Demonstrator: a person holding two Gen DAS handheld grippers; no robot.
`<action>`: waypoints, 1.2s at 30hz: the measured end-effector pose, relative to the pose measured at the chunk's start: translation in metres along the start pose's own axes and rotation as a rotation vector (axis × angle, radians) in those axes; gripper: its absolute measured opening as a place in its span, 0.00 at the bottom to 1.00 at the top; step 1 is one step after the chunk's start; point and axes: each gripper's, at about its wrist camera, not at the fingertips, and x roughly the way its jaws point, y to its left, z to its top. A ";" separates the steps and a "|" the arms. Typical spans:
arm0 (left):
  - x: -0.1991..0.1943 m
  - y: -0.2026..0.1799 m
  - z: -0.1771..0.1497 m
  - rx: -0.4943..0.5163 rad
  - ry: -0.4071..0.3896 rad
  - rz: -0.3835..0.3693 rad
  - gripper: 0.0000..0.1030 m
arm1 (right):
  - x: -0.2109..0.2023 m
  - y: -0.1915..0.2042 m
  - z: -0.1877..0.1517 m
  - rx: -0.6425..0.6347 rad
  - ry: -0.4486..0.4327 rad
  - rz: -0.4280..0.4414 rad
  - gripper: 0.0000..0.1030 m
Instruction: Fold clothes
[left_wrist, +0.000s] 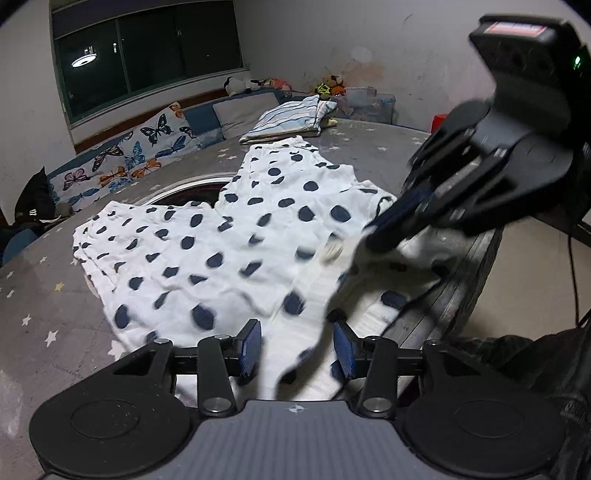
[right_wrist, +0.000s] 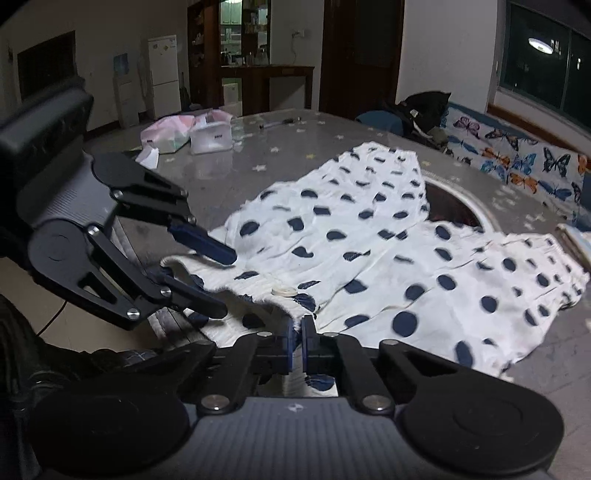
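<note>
Lying spread across the grey star-patterned surface (right_wrist: 229, 177), the white polka-dot trousers (left_wrist: 229, 236) are stretching their legs away from both grippers, with the waistband hanging at the near edge. The right gripper (right_wrist: 297, 341) is pinching that waistband, its fingers (right_wrist: 287, 345) closed tight on a fold of cloth just below the pale button (right_wrist: 283, 291). The left gripper (left_wrist: 297, 345) is sitting just beside it along the same edge, its fingers (left_wrist: 251, 347) standing partly apart with a ridge of waistband fabric rising between them; the pads are not pressing on it, so it is holding nothing yet. The garment's long axis is running from waistband out toward the leg hems, so any fold likely depends on both hands holding the near edge. The left one is probably needing to close first. A folded striped garment (left_wrist: 291, 118) is resting well beyond the hems.
</note>
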 end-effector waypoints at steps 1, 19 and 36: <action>-0.001 0.000 -0.002 0.003 0.004 0.001 0.45 | -0.004 0.001 0.000 -0.012 0.002 -0.006 0.03; -0.030 0.029 -0.004 0.031 0.034 -0.054 0.19 | -0.013 -0.008 -0.009 0.040 0.064 0.107 0.13; 0.029 0.007 0.058 -0.048 -0.085 -0.193 0.21 | 0.012 -0.103 -0.015 0.305 0.023 -0.117 0.13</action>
